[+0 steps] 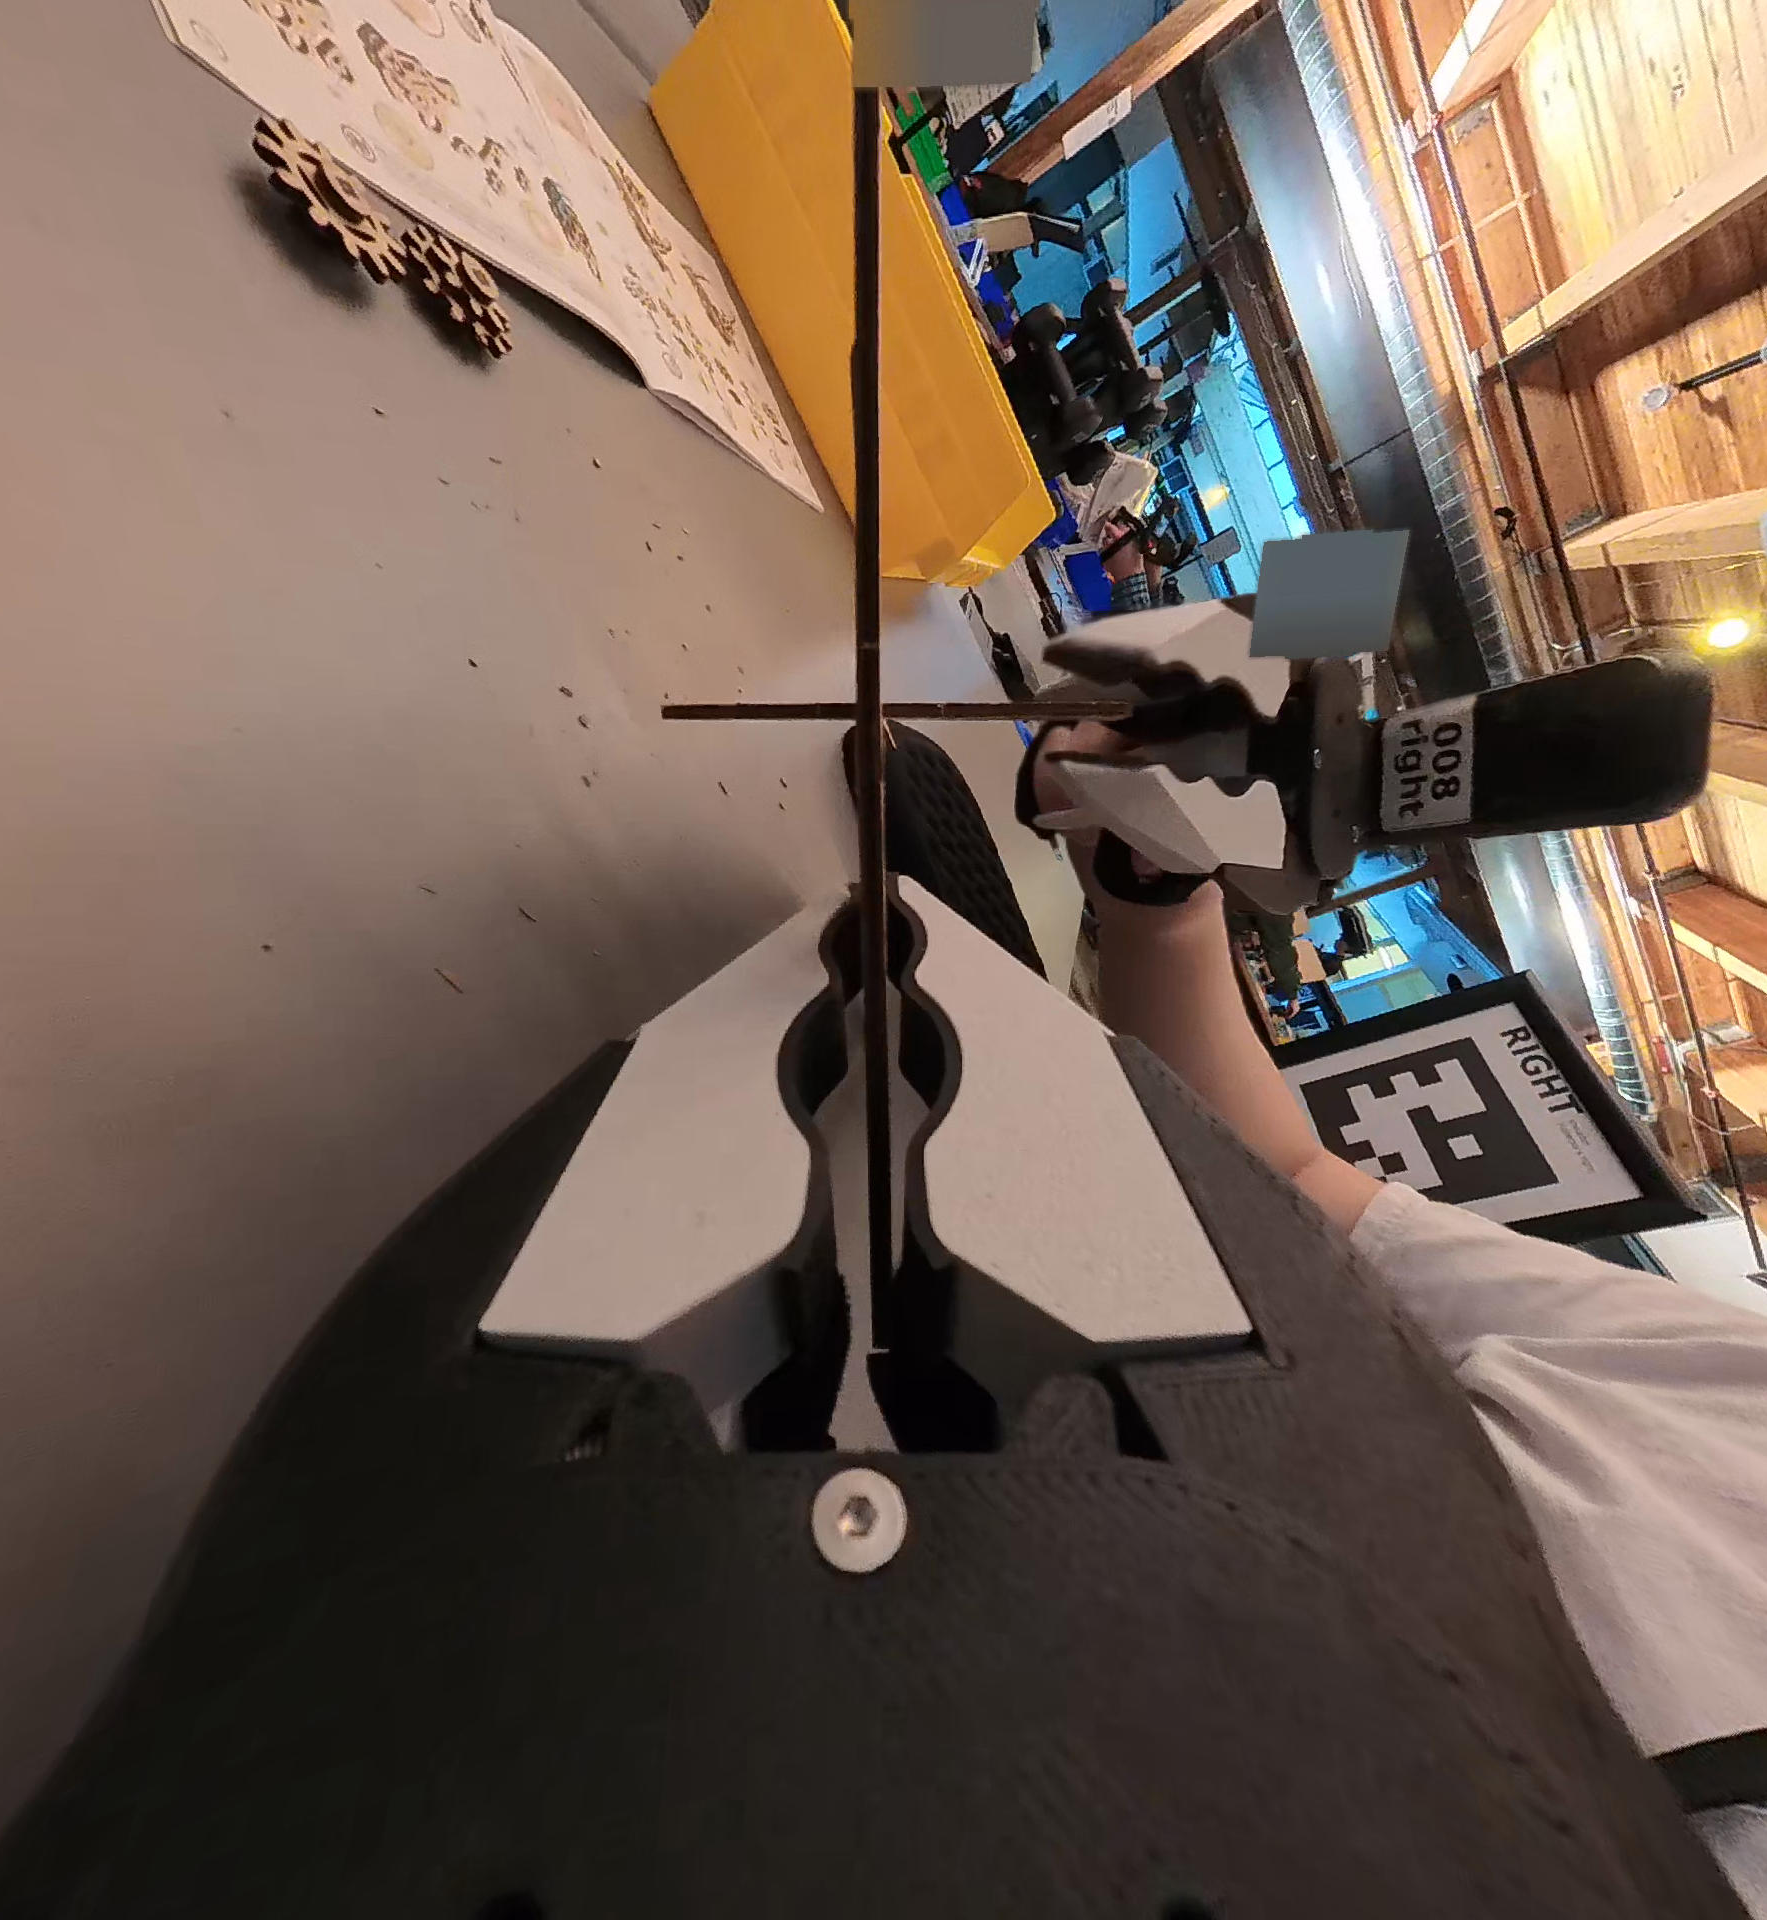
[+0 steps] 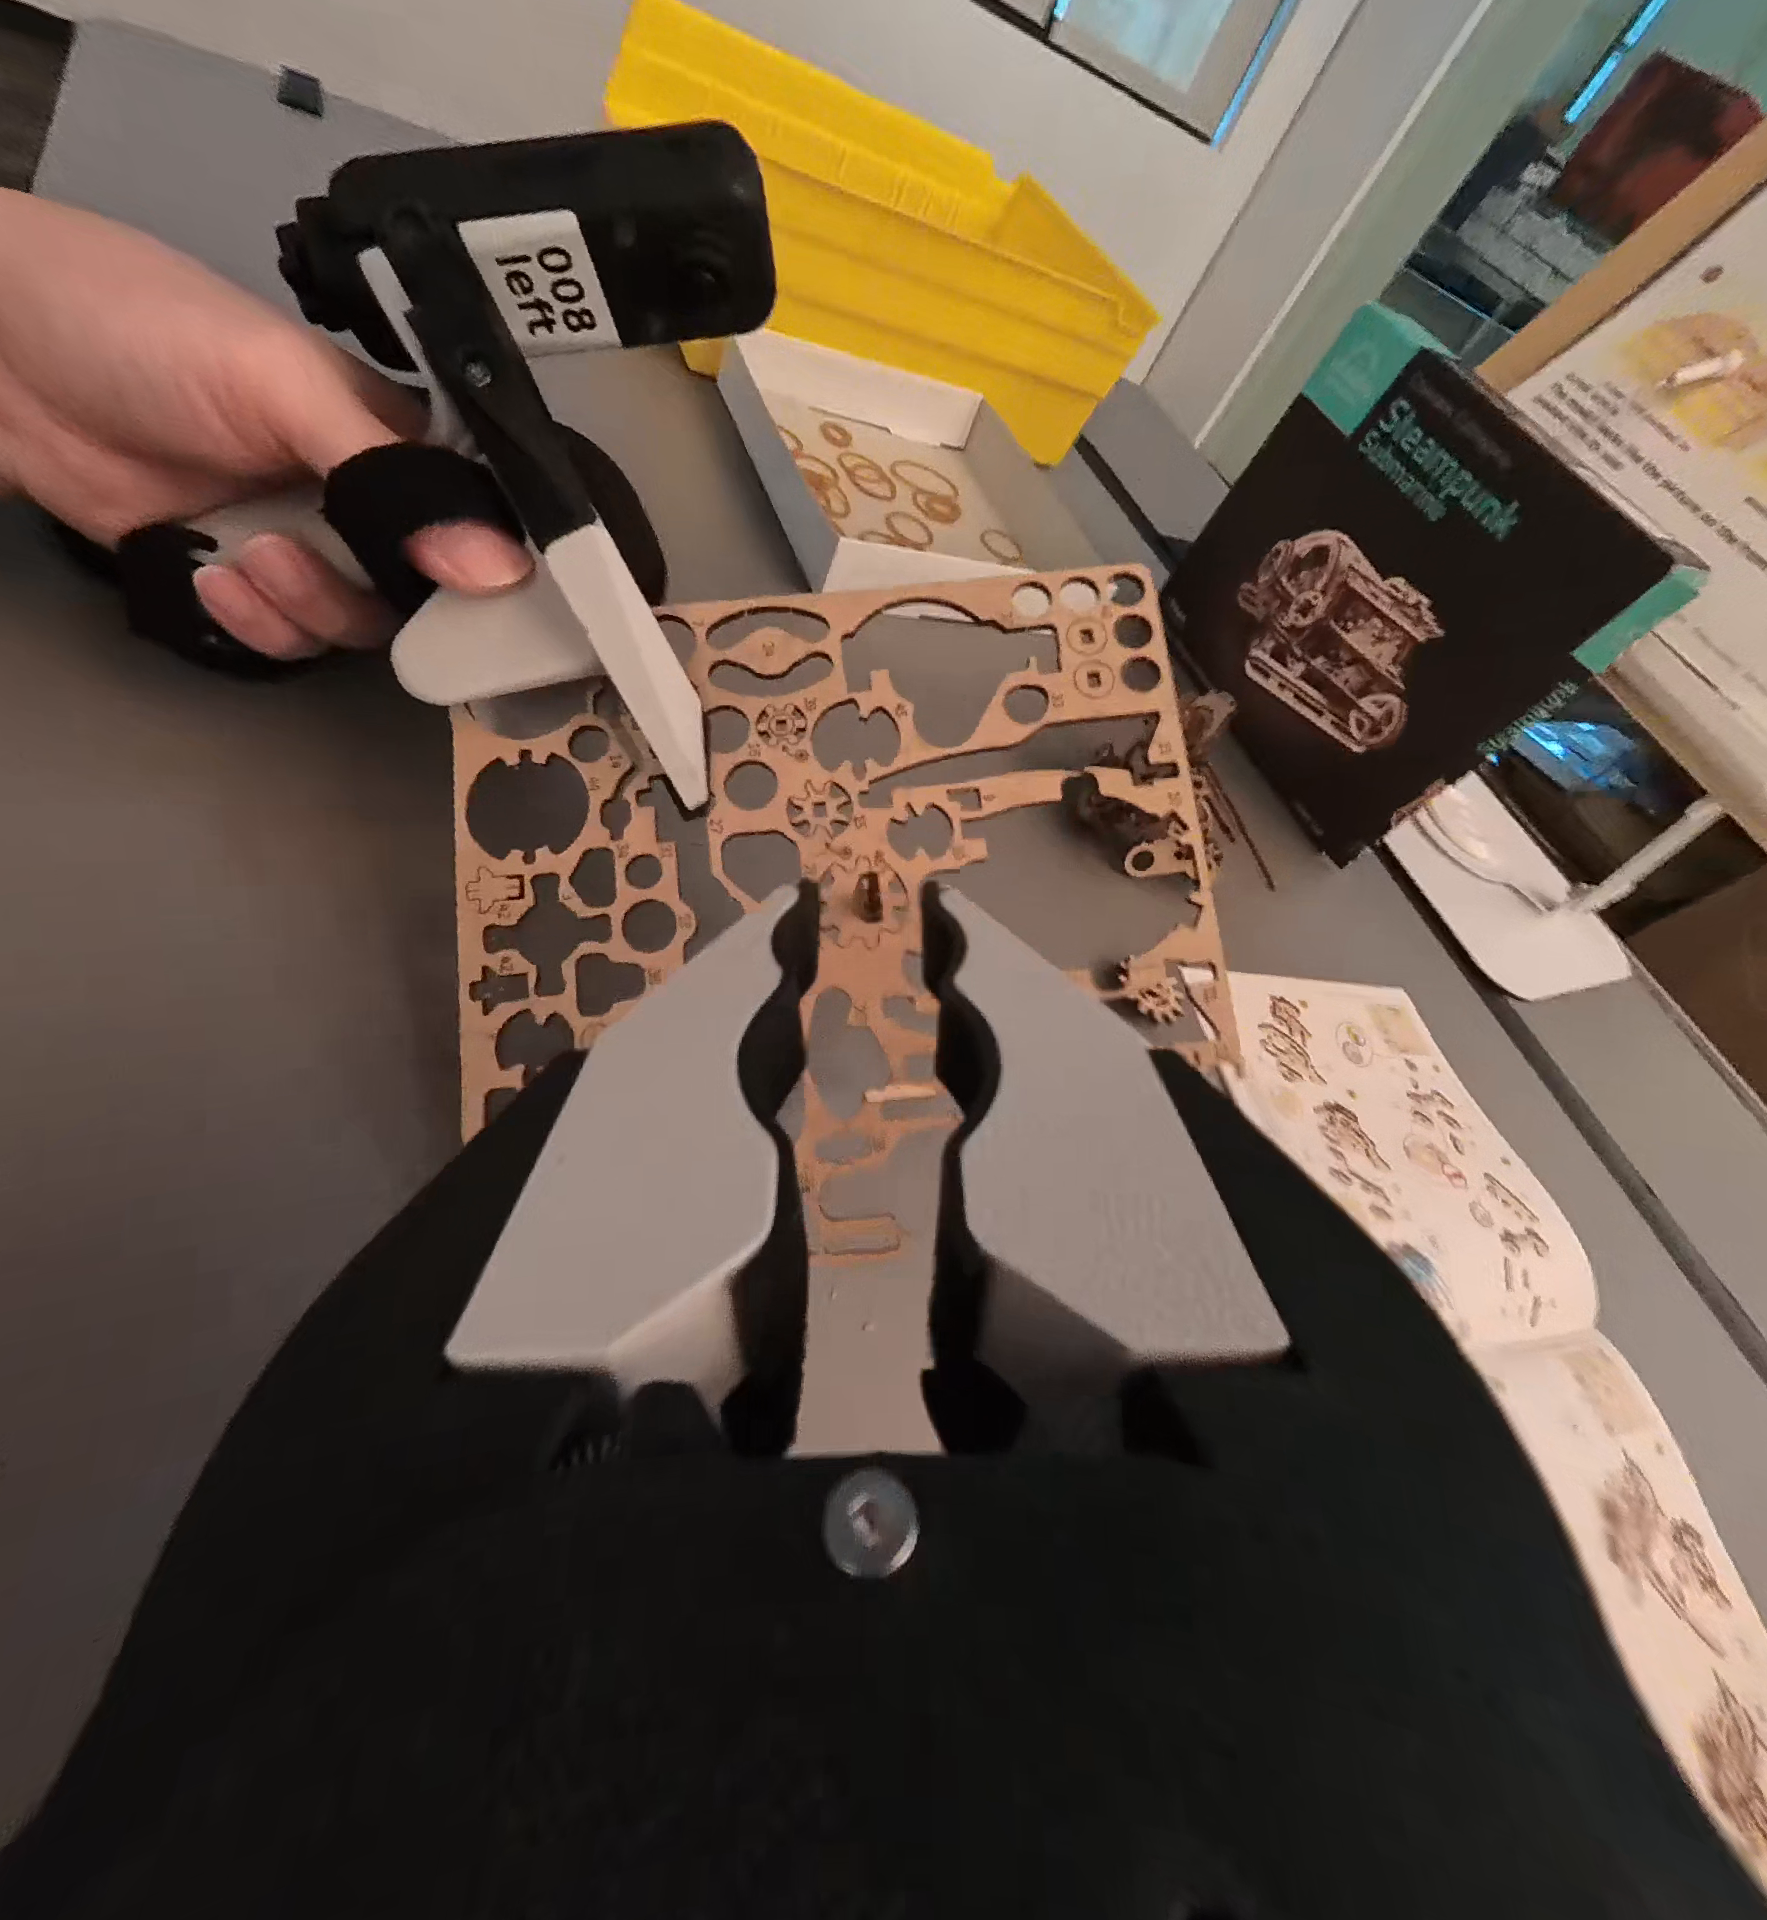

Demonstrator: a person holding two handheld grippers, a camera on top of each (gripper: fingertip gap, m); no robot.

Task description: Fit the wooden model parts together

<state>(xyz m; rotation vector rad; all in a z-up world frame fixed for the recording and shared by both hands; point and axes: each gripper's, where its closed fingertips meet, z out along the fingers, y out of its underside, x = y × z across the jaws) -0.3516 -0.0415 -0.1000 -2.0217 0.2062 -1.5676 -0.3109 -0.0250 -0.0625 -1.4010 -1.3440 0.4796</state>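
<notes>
My left gripper [image 1: 871,914] is shut on a thin wooden parts sheet [image 1: 866,416], seen edge-on and held level above the table. In the right wrist view the sheet [image 2: 863,971] shows its face, full of cutouts, with the left gripper [image 2: 692,790] clamped near its far left. A thin wooden stick [image 1: 754,713] passes straight through the sheet. My right gripper [image 2: 866,896] is open above the sheet, its tips either side of a small gear [image 2: 863,925] with the stick's end [image 2: 868,891] at its centre. From the left wrist view, the right gripper [image 1: 1045,732] surrounds the stick's top without touching it.
Two loose wooden gears [image 1: 339,203] lie by an open instruction booklet [image 1: 567,218] and a yellow bin [image 1: 910,343]. Past the sheet are a white box of rings [image 2: 879,488], a black product box [image 2: 1409,623], a wooden sub-assembly [image 2: 1118,821] and the booklet [image 2: 1430,1174]. Some 7 centimeters of space lies between my two pairs of fingers.
</notes>
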